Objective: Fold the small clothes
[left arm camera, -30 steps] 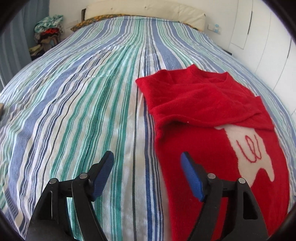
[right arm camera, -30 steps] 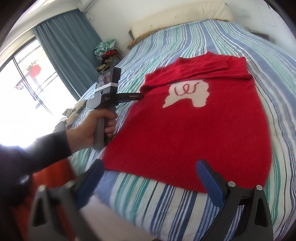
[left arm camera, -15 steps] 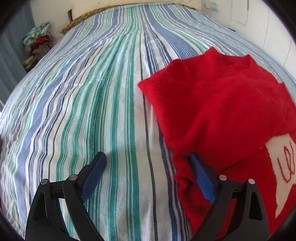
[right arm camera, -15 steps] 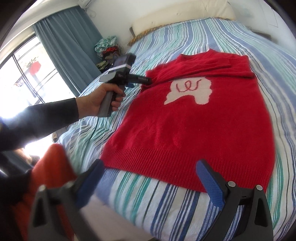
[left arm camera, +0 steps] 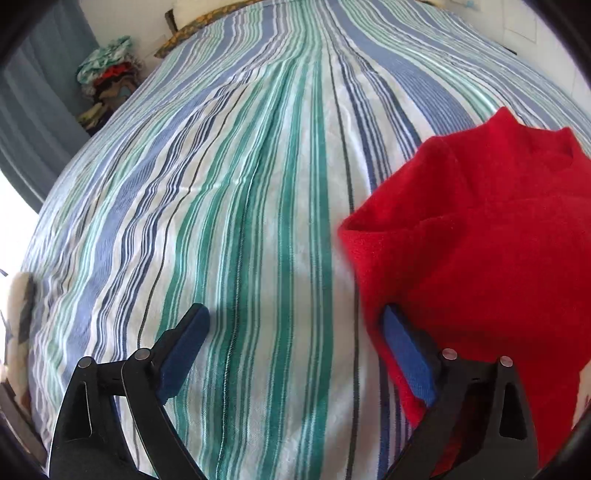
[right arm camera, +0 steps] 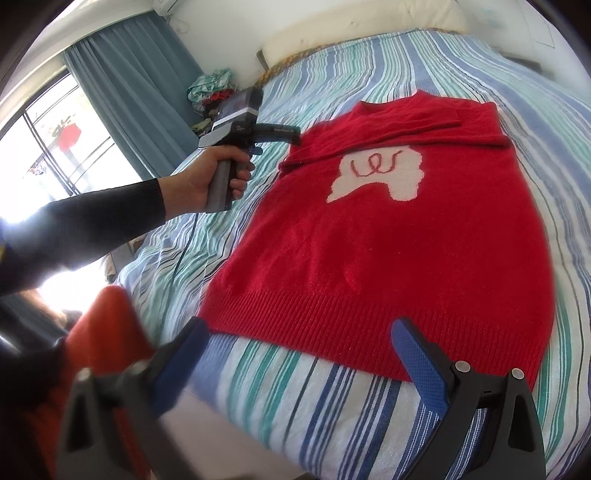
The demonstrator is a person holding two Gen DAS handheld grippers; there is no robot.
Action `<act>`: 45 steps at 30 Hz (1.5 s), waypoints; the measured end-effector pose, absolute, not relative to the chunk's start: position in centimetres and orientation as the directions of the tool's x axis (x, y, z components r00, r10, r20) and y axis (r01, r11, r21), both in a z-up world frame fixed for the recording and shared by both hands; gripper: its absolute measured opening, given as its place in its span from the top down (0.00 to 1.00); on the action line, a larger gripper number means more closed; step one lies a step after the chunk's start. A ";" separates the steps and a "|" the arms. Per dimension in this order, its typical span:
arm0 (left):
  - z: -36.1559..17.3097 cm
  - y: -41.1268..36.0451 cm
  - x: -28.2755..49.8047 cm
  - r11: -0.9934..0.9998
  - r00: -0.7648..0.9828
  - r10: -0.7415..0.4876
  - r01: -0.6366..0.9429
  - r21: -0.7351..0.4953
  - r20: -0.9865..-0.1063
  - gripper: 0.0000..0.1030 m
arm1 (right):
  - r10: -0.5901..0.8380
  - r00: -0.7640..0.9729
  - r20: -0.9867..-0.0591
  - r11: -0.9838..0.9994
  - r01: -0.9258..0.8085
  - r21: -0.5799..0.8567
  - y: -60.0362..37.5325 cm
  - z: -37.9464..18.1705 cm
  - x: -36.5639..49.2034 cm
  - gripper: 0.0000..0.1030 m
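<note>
A red knitted sweater point(right arm camera: 388, 240) with a white patch lies flat on the striped bed, its sleeves folded across the chest. My left gripper point(left arm camera: 295, 343) is open at the sweater's left shoulder point(left arm camera: 472, 258); its right finger touches the red edge, its left finger is over bare sheet. It also shows in the right wrist view point(right arm camera: 291, 134), held by a hand. My right gripper point(right arm camera: 299, 354) is open and empty, just short of the sweater's ribbed hem point(right arm camera: 351, 332) at the bed's near edge.
The striped bedspread point(left arm camera: 221, 184) stretches left of the sweater. A pile of clothes point(left arm camera: 107, 81) sits by the curtain point(right arm camera: 140, 92). A pillow and headboard point(right arm camera: 362, 33) lie at the far end. Something orange point(right arm camera: 103, 332) is near my right gripper's left finger.
My left gripper has moved forward along the sweater's left side to the shoulder. My right gripper has stayed at the hem.
</note>
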State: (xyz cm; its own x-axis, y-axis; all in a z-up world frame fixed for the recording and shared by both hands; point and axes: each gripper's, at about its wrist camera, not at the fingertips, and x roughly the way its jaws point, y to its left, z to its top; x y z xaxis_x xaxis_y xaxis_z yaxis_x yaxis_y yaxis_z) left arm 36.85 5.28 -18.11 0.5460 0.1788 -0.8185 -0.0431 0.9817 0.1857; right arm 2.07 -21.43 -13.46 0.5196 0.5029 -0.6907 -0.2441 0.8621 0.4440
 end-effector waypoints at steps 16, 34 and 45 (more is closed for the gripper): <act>-18.1 14.0 24.2 0.997 0.554 0.080 -0.050 0.063 -0.829 0.00 | 0.464 0.549 -0.695 0.883 -0.222 0.414 -21.9 -13.1 1.8 0.04; -19.0 15.2 23.7 0.997 0.595 0.033 -0.076 -0.015 -0.803 0.00 | 0.326 0.581 -0.746 0.945 -0.171 0.279 -20.8 -12.9 0.6 0.04; -19.0 15.3 23.7 0.997 0.594 0.033 -0.076 -0.016 -0.804 0.00 | 0.327 0.533 -0.780 0.943 -0.125 0.310 -19.1 -14.0 1.6 0.04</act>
State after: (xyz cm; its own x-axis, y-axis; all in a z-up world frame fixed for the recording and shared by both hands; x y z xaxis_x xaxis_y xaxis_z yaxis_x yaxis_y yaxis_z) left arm 23.70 15.25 -18.99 0.5942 0.0328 -0.8036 -0.0762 0.9970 -0.0156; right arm 1.64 -19.13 -13.98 0.5329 0.3272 -0.7803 -0.1250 0.9425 0.3098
